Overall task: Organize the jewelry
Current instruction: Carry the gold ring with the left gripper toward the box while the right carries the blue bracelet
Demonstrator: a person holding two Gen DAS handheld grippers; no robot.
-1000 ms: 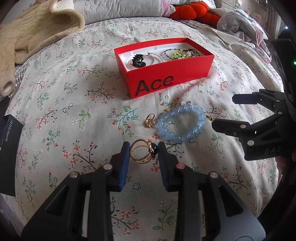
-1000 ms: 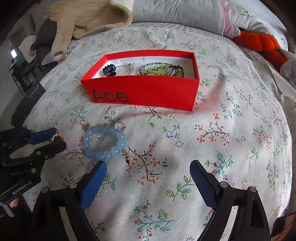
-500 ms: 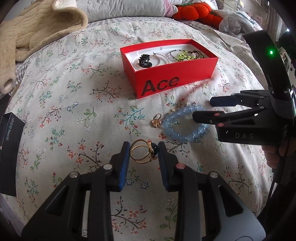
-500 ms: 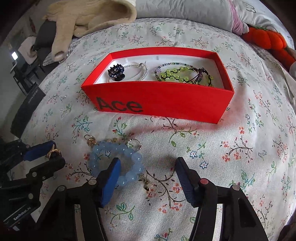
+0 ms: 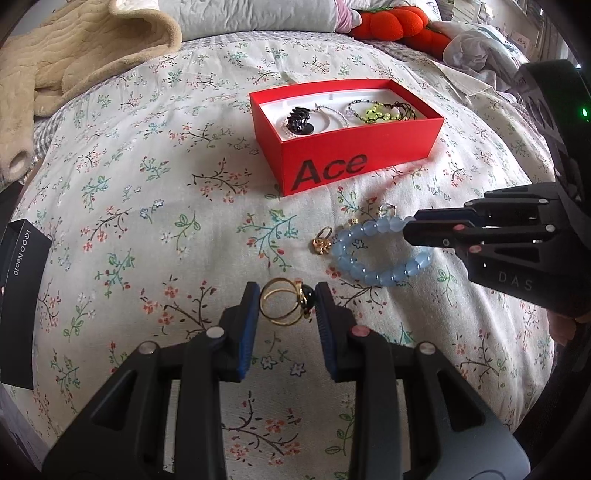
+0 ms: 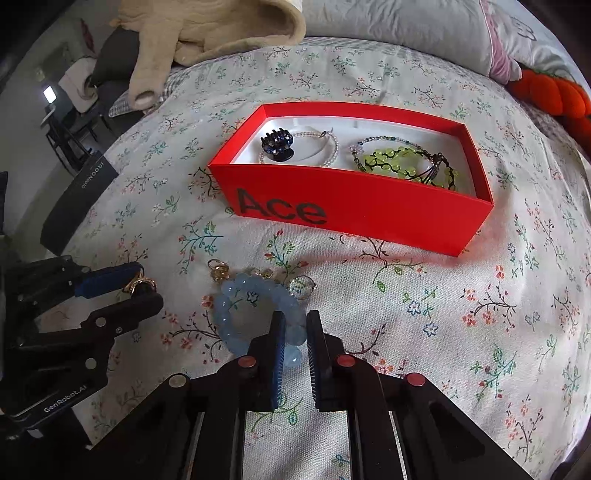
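A floral bedspread (image 5: 155,206) is seen in both wrist views, with a red box (image 5: 354,162) marked "Ace" set open on it

Inside the box, on a white lining: a dark claw hair clip (image 6: 277,144) at the left end, ringed by a pale beaded strand (image 6: 328,151); a yellow-green bead bracelet (image 6: 395,162) tangled with dark cord at the right end

Left gripper (image 5: 284,306): jaws held partly closed on a gold ring with a dark stone (image 5: 288,306); both blue pads are seen touching the ring's sides, the ring being gripped just above the bedspread

Right gripper (image 6: 295,332): jaws closing, nearly together, with the near side of a blue bead bracelet (image 6: 236,306) caught between the pads. From the left wrist view the right gripper's fingertips are seen pinched at the right-hand side of the bracelet loop. The bracelet is lying on the bedspread in front of the box, well clear of it

Loose pieces noted beside the bracelet: a small gold ring (image 5: 322,242) just to its left, a thin silver ring (image 6: 303,286) touching its far edge, and a tiny gold bit by the far beads, too small to be identified

A black phone box (image 5: 20,299) is noted at the left edge of the bed, a beige quilted garment (image 5: 74,51) at the far left, an orange plush item (image 5: 391,22) at the far right, and part of a hand (image 5: 565,325) behind the right gripper
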